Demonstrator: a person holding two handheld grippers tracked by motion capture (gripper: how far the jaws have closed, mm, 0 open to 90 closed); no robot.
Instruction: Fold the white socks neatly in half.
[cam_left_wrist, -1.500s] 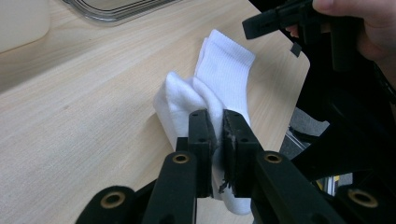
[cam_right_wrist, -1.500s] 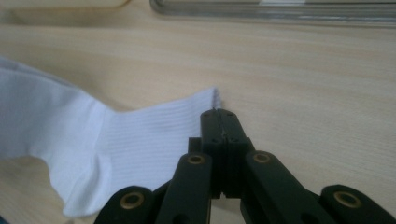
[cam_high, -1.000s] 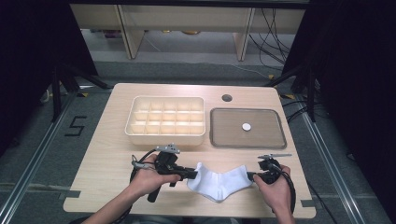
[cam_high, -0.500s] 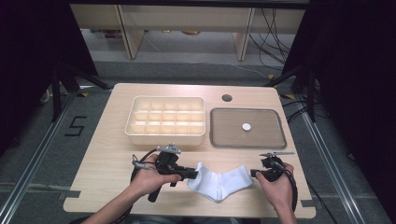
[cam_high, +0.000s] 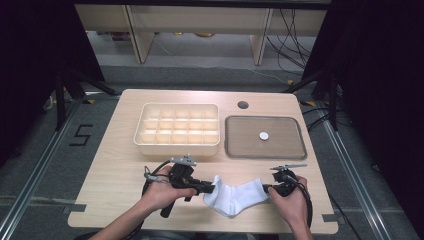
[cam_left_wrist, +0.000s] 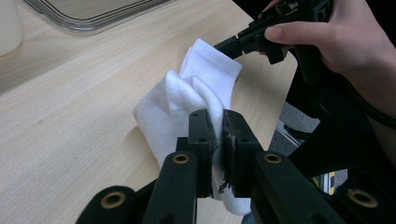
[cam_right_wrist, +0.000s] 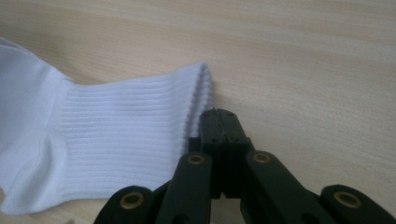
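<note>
A: Okay, tabletop (cam_high: 115, 170) first: compartment box (cam_high: 177, 130) far left, looks empty; tray (cam_high: 265, 136) far right, one small white disc (cam_high: 263, 135) inside.

B: Sock?

A: White sock (cam_high: 235, 197) near edge, stretched between both. Left hand-held gripper (cam_high: 212, 187) clamped on one end, right hand-held gripper (cam_high: 267, 189) pinching the ribbed cuff.

B: Next?

A: Probably folding; needs ends brought together.

Sock (cam_left_wrist: 187, 93): white knit cloth, ribbed cuff, soft matt. Table (cam_high: 125, 165): pale wood-grain top, smooth. Grippers' jaws: black matt plastic.
</note>
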